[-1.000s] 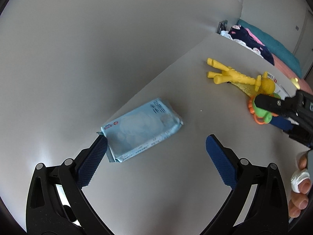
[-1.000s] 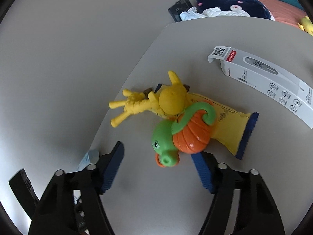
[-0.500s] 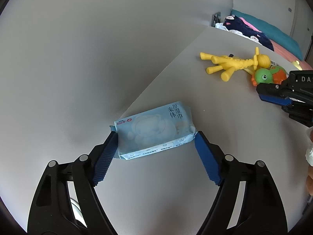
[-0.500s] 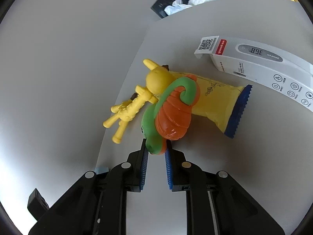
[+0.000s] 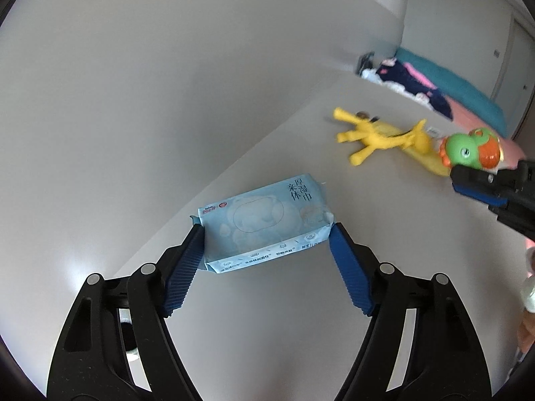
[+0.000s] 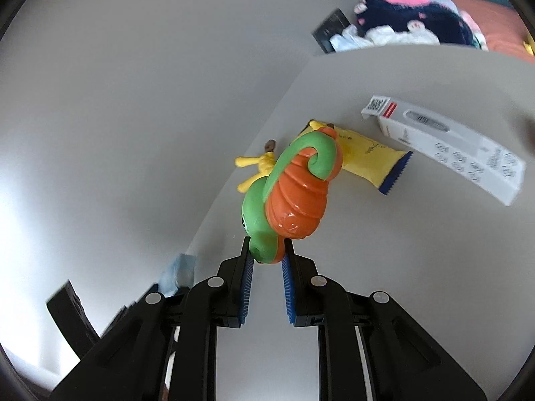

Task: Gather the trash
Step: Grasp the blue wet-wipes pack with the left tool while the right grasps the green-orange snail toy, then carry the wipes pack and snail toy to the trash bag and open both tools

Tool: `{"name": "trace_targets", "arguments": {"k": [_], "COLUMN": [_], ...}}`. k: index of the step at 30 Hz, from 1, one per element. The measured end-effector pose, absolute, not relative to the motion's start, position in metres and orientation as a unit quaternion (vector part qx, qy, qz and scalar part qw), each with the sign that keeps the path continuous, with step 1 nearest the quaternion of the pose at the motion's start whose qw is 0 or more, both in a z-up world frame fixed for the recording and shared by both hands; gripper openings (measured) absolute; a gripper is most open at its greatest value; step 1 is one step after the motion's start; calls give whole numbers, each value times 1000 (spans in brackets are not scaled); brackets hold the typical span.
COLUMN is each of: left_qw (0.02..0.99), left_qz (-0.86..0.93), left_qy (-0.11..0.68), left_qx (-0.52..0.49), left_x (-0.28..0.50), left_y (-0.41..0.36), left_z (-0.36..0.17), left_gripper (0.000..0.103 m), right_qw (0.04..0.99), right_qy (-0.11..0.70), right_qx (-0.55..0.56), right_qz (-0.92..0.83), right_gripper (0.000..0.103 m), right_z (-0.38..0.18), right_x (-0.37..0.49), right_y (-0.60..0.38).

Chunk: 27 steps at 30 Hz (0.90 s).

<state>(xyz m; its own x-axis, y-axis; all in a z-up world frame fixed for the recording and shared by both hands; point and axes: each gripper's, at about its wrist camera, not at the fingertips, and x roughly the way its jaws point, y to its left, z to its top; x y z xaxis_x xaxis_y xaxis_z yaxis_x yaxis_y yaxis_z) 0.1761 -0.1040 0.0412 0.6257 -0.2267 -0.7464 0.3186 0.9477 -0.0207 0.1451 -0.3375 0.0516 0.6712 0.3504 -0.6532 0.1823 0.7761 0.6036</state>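
My left gripper (image 5: 265,234) is shut on a light blue pack of wet wipes (image 5: 264,222), one pad on each short end, at the grey table's left edge. My right gripper (image 6: 266,257) is shut on a green and orange snail toy (image 6: 294,190) and holds it above the table; the toy also shows in the left wrist view (image 5: 471,148) at the right. A yellow giraffe toy (image 5: 378,137) lies on the table beyond the wipes, partly hidden behind the snail in the right wrist view (image 6: 255,167). A yellow wrapper with a blue edge (image 6: 371,160) lies under it.
A white thermometer box (image 6: 444,147) lies at the right of the table (image 6: 367,250). Beyond the table's far edge are dark clothes (image 6: 411,23) and teal and pink bedding (image 5: 468,100). The table's left edge drops to a grey floor (image 5: 133,100).
My left gripper has closed onto the wipes pack. My right gripper has closed on the snail toy and lifted it off the giraffe and wrapper.
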Motion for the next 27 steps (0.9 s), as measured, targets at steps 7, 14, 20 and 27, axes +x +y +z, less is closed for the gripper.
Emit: {"name": "trace_targets", "arguments": {"k": [7,14,20,27], "left_qw": [903,898,889,865], "left_qz": [-180,-224,-271,-341], "left_qy": [387,370,355,336], "left_qx": [54,78,102,148], "left_x": [138,88,33,-40], "left_y": [-125,-176,-237,-324], "left_z": [62,80,89,91], "left_gripper": [74,74,74,74], "right_qw": [867,876,881,880], "right_qy": [383,356,330,308], "right_qx": [315,326,340,354], "right_qz": [44,17,-18,-74], "right_gripper": [18,18,18,18], "right_z": [76,91,97,100], "right_x": [98,43,-20,-107], "right_y": [-354,-395,-444,-505]}}
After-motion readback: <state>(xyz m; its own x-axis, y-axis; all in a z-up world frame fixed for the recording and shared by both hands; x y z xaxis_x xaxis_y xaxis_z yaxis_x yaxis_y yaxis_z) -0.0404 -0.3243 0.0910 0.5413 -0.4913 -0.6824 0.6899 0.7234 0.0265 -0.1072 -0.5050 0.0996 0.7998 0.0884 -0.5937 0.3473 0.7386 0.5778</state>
